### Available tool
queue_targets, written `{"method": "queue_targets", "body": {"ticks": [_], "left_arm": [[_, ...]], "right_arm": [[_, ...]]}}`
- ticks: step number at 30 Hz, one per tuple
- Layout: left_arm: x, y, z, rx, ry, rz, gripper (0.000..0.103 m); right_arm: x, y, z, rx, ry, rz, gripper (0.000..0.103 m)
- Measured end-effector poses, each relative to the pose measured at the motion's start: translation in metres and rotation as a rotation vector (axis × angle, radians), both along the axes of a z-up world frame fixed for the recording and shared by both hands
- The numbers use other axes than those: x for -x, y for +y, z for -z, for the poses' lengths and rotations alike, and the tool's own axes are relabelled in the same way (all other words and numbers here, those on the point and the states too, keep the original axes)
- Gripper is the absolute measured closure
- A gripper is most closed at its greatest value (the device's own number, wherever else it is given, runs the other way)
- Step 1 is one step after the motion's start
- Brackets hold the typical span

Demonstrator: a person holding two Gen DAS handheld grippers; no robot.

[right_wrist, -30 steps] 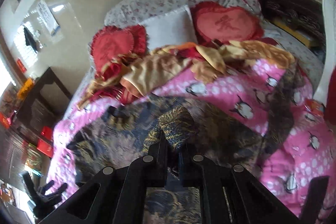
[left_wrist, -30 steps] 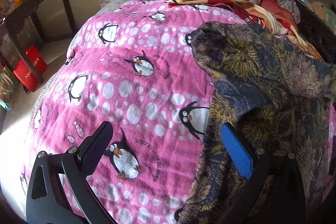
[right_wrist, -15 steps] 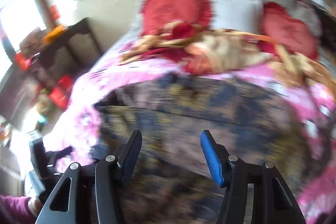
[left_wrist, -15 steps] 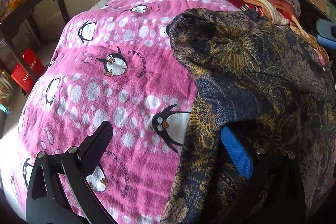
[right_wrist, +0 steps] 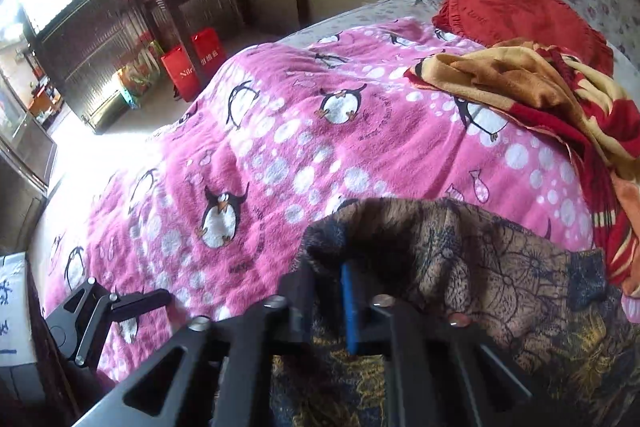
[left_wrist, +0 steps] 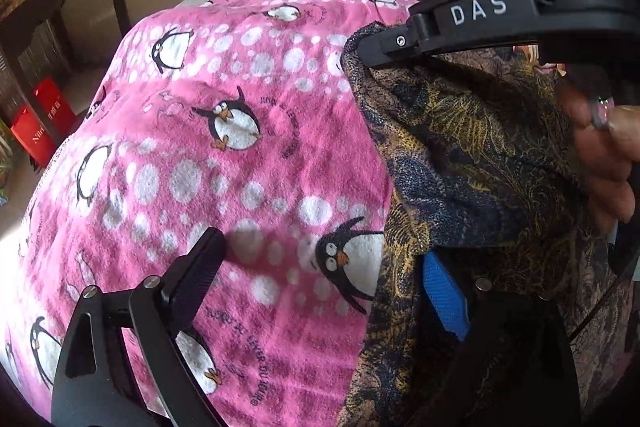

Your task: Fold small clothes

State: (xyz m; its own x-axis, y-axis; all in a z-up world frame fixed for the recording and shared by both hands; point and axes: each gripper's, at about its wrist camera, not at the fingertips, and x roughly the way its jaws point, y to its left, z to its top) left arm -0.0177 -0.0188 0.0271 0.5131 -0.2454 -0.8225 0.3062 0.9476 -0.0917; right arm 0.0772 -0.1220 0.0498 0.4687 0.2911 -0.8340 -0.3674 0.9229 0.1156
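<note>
Pink penguin blanket (left_wrist: 240, 163) carries one dark patterned garment (left_wrist: 480, 155); right claw (right_wrist: 332, 291) clamps its corner, left claw (left_wrist: 320, 279) gapes apart.

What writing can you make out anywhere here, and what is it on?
"DAS": white letters on the right tongs, seen from the left camera.
"Nil...", cut off: on a red bag on the floor; the bag beside it has characters too small to read.
Curved lettering around the penguins on the pink blanket: too blurred to read.
Embroidery on the red heart cushion: unreadable.
</note>
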Motion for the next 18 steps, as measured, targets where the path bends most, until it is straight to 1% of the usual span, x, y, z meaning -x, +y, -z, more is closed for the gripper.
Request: {"method": "queue_targets", "body": {"ticks": [1, 2, 3, 5, 7, 8, 10, 13, 14, 16, 17, 18], "left_arm": [[-0.005, 0.007, -0.002, 0.011, 0.001, -0.010, 0.013], [-0.009, 0.013, -0.003, 0.025, 0.008, -0.022, 0.021], [-0.012, 0.020, -0.003, 0.044, 0.023, -0.028, 0.024], [-0.017, 0.032, -0.003, 0.094, 0.049, -0.039, 0.024], [-0.020, 0.041, -0.004, 0.119, 0.058, -0.042, 0.024], [-0.020, 0.043, -0.004, 0.127, 0.057, -0.039, 0.024], [-0.018, 0.043, -0.001, 0.126, 0.056, -0.030, 0.024], [-0.013, 0.040, 0.001, 0.079, 0.045, 0.003, 0.024], [-0.011, 0.039, -0.002, 0.069, 0.040, 0.014, 0.024], [-0.007, 0.041, -0.005, 0.072, 0.043, 0.031, 0.024], [-0.006, 0.044, -0.007, 0.079, 0.051, 0.041, 0.024], [-0.004, 0.048, -0.008, 0.084, 0.058, 0.049, 0.024]], "right_arm": [[-0.004, -0.004, -0.004, -0.042, 0.000, 0.017, 0.096], [-0.009, -0.008, -0.011, -0.078, -0.002, 0.029, 0.097], [-0.012, -0.011, -0.017, -0.102, -0.011, 0.038, 0.098], [-0.020, -0.009, -0.025, -0.143, -0.024, 0.043, 0.098], [-0.029, -0.005, -0.027, -0.170, -0.027, 0.039, 0.098], [-0.031, 0.004, -0.027, -0.168, -0.034, 0.040, 0.098], [-0.039, 0.009, -0.017, -0.170, -0.032, 0.051, 0.098], [-0.043, 0.015, 0.010, -0.144, -0.023, 0.086, 0.098], [-0.044, 0.011, 0.017, -0.167, -0.014, 0.099, 0.096], [-0.036, -0.001, 0.012, -0.229, -0.007, 0.124, 0.080], [-0.027, -0.011, 0.003, -0.252, -0.019, 0.141, 0.066], [-0.017, -0.019, -0.005, -0.258, -0.047, 0.153, 0.059]]}}
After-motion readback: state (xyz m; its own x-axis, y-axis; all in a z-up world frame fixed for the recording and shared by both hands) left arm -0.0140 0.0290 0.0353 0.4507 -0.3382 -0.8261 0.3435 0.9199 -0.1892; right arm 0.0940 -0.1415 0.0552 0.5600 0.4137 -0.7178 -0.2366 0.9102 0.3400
